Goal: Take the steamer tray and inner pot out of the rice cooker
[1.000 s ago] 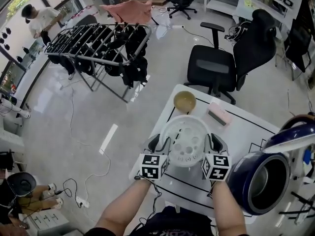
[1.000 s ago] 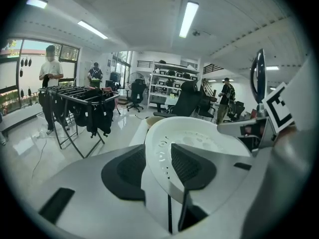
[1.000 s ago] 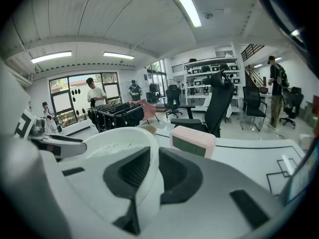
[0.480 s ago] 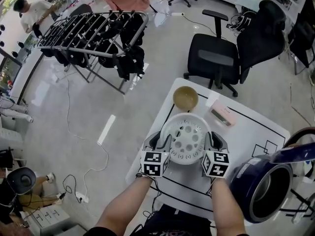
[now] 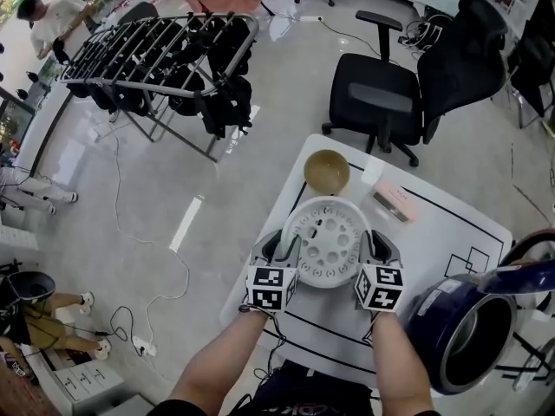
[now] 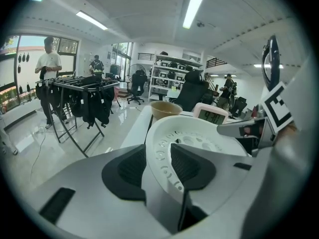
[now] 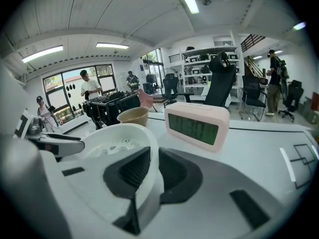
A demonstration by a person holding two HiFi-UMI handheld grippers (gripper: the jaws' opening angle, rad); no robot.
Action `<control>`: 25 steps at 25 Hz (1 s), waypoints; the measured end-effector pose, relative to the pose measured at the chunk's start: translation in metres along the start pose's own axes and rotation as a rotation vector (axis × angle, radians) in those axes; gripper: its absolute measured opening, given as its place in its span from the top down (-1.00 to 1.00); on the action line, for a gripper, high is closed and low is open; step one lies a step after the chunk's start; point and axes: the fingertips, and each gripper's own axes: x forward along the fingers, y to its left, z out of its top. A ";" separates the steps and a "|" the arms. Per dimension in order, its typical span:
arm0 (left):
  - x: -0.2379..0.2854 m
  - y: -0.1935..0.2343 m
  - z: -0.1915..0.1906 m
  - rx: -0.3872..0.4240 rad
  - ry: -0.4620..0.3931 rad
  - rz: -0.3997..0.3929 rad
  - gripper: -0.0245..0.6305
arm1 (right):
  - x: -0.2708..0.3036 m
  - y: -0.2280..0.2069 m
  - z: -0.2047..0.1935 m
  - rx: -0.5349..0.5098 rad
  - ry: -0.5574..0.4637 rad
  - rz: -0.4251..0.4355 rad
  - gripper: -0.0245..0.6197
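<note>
Left gripper [image 5: 283, 251] and right gripper [image 5: 375, 248] each clamp opposite sides of the steamer tray [image 5: 328, 248], jaws partly closed on its thin rim. I have it low over the worktop [image 5: 434, 232], just short of the bowl [image 5: 326, 172] and clock [image 5: 390, 204]; it may already rest there. It sits lower than a second ago, so release comes next. The inner pot [image 5: 482, 334] is still in the rice cooker [image 5: 434, 319].
</note>
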 end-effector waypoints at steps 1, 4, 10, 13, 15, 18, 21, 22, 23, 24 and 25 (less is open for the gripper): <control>0.000 0.001 0.000 0.002 0.001 -0.001 0.45 | 0.000 0.000 0.000 0.000 -0.001 -0.001 0.75; -0.002 0.002 0.004 0.019 -0.017 -0.003 0.45 | -0.003 -0.004 0.008 -0.046 -0.036 -0.045 0.74; -0.028 0.004 0.032 0.058 -0.102 -0.007 0.45 | -0.025 0.011 0.045 -0.213 -0.172 -0.070 0.74; -0.045 -0.001 0.053 0.053 -0.159 -0.023 0.46 | -0.039 0.026 0.061 -0.216 -0.223 -0.024 0.73; -0.060 -0.007 0.068 0.055 -0.198 -0.038 0.47 | -0.051 0.037 0.071 -0.221 -0.257 0.000 0.73; -0.086 -0.014 0.087 0.051 -0.242 -0.054 0.50 | -0.074 0.054 0.084 -0.233 -0.302 0.026 0.72; -0.116 -0.023 0.103 0.061 -0.279 -0.074 0.52 | -0.101 0.069 0.096 -0.225 -0.338 0.053 0.70; -0.125 -0.025 0.108 0.069 -0.294 -0.081 0.52 | -0.110 0.073 0.100 -0.219 -0.350 0.063 0.69; -0.134 -0.028 0.114 0.079 -0.312 -0.088 0.52 | -0.119 0.077 0.105 -0.213 -0.365 0.072 0.68; -0.141 -0.030 0.120 0.088 -0.330 -0.096 0.52 | -0.127 0.080 0.110 -0.208 -0.380 0.081 0.66; -0.150 -0.033 0.125 0.094 -0.346 -0.104 0.52 | -0.137 0.083 0.115 -0.202 -0.394 0.093 0.63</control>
